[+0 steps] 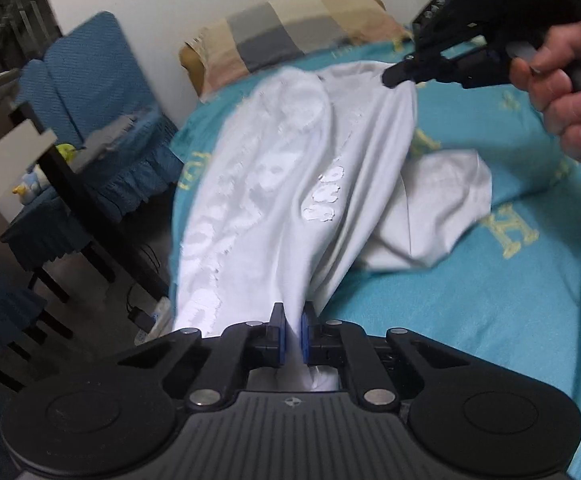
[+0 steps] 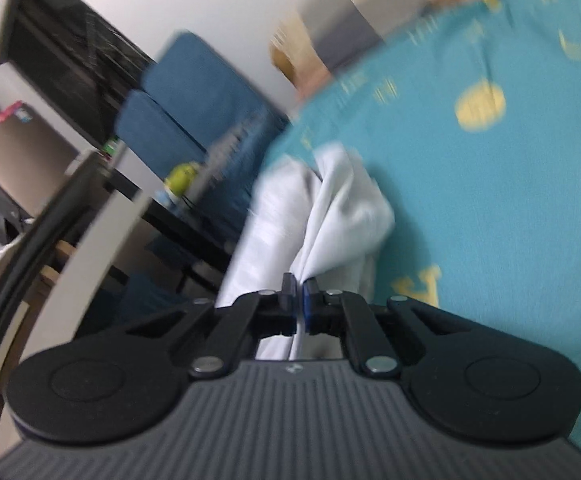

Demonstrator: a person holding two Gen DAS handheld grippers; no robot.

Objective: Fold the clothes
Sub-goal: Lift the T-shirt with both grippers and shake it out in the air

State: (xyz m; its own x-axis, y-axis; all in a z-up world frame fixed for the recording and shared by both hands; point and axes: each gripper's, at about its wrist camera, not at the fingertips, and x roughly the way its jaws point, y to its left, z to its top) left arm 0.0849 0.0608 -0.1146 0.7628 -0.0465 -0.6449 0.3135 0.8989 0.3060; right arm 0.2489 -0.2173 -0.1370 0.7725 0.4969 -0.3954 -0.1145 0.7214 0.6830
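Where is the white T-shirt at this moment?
The white T-shirt hangs stretched between the two tools above the turquoise bed cover: the left tool grips the near end, and the right tool grips the far end, near the checked pillow.

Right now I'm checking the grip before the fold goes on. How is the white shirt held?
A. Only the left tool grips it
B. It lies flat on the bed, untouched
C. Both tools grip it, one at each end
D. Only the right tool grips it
C: the left tool is shut on one end of the white shirt, and the right tool pinches the other end above the blue bed cover.
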